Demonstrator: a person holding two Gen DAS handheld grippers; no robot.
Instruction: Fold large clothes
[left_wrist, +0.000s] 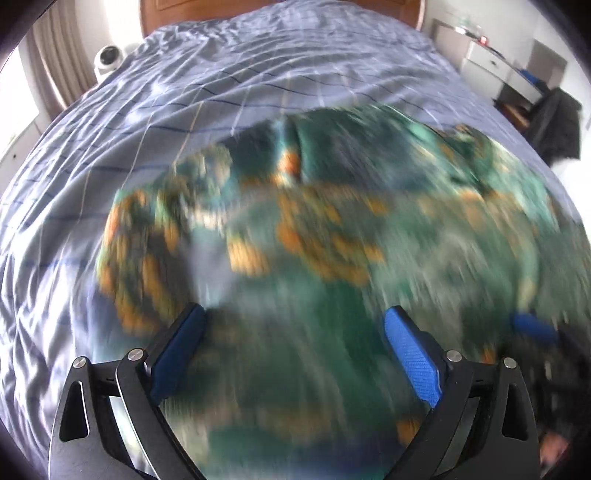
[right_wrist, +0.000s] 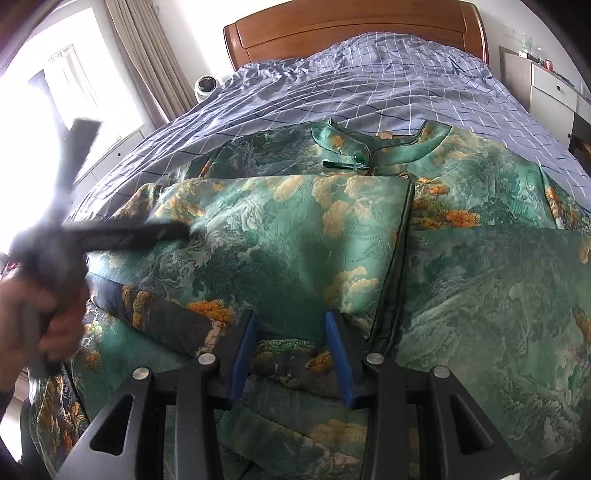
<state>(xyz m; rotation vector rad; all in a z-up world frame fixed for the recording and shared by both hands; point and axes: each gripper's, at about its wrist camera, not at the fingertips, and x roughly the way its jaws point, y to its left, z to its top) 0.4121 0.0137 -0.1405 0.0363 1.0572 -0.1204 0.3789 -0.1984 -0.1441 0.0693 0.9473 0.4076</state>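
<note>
A large green silk garment (right_wrist: 295, 236) with orange and cream landscape print lies on the bed, collar (right_wrist: 354, 147) toward the headboard, its sides folded in over the middle. My right gripper (right_wrist: 290, 325) is open just above the garment's lower middle, nothing between its blue pads. My left gripper (left_wrist: 293, 328) is open wide over the garment (left_wrist: 314, 240), which is blurred by motion in the left wrist view. The left gripper also shows in the right wrist view (right_wrist: 110, 232), held in a hand at the garment's left edge.
The garment lies on a blue checked bedsheet (right_wrist: 369, 81) with a wooden headboard (right_wrist: 354, 26) behind. A white fan (right_wrist: 206, 85) and curtains stand at the left. White drawers (right_wrist: 554, 88) stand at the right. A dark chair (left_wrist: 557, 122) is beside the bed.
</note>
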